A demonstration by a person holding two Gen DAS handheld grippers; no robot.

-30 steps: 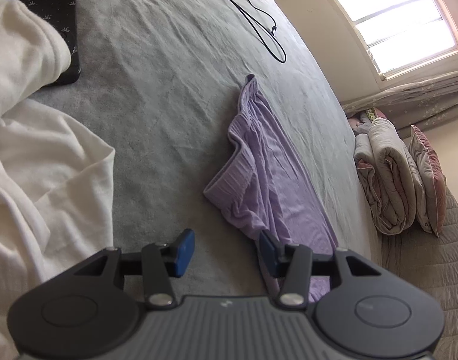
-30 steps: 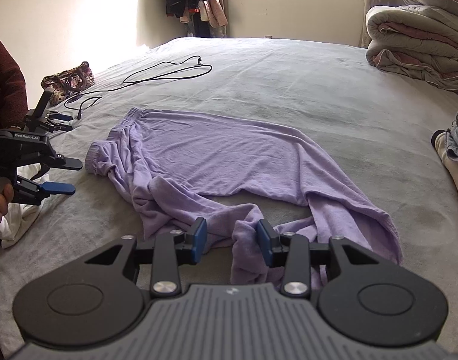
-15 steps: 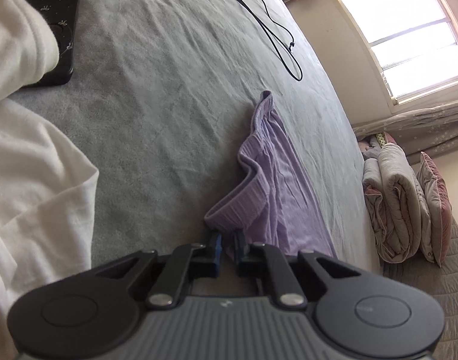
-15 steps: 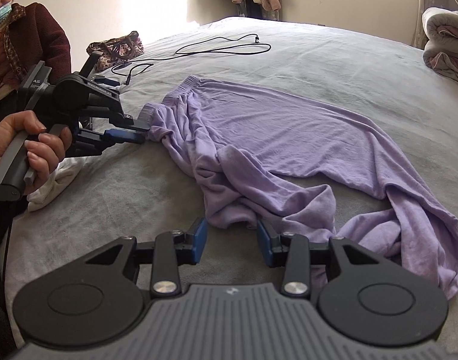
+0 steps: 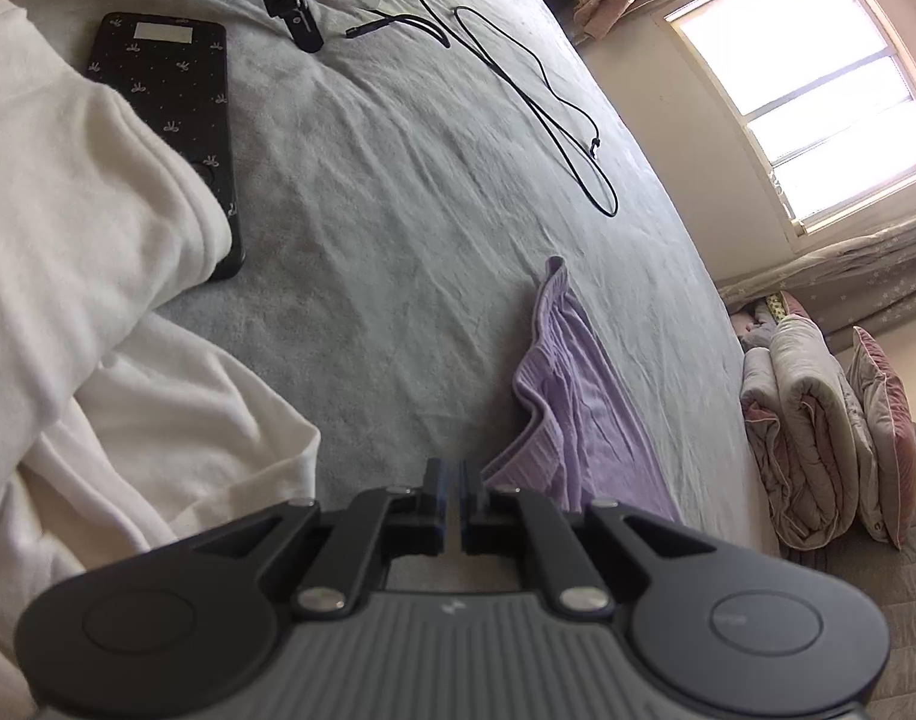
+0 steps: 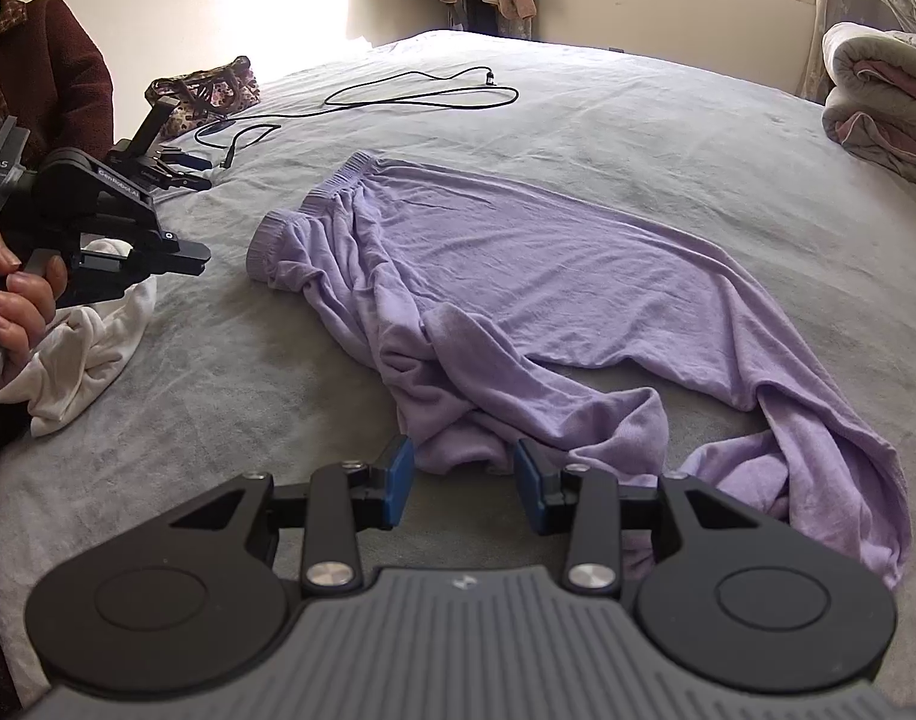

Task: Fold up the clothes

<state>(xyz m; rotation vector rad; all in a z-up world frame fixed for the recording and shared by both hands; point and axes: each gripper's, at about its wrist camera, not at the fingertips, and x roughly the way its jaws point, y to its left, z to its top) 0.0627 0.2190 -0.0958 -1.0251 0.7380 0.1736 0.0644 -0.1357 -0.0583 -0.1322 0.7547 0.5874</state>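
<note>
Purple trousers [image 6: 518, 276] lie crumpled across the grey bed [image 6: 638, 120], waistband to the left, legs trailing right. My right gripper [image 6: 463, 480] is open, low over the bed, and a bunched fold of a trouser leg sits between its blue pads without touching them. A person's hand [image 6: 14, 294] holds my left gripper [image 6: 188, 252] a short way left of the waistband. In the left wrist view the left gripper [image 5: 460, 492] has its jaws a slit apart and opening, with nothing between them. The waistband corner [image 5: 518, 468] lies just right of them.
A white garment [image 5: 98, 300] is heaped at the bed's left edge, partly over a black patterned case [image 5: 176, 102]. A black cable [image 6: 410, 99] loops across the far bed. Another gripper device [image 6: 164, 165] and a floral bag [image 6: 212, 90] lie far left; folded quilts [image 6: 884, 102] far right.
The left gripper closed at the waistband corner, then drew back from it holding nothing. The right gripper shifted a little along the trouser leg, still open.
</note>
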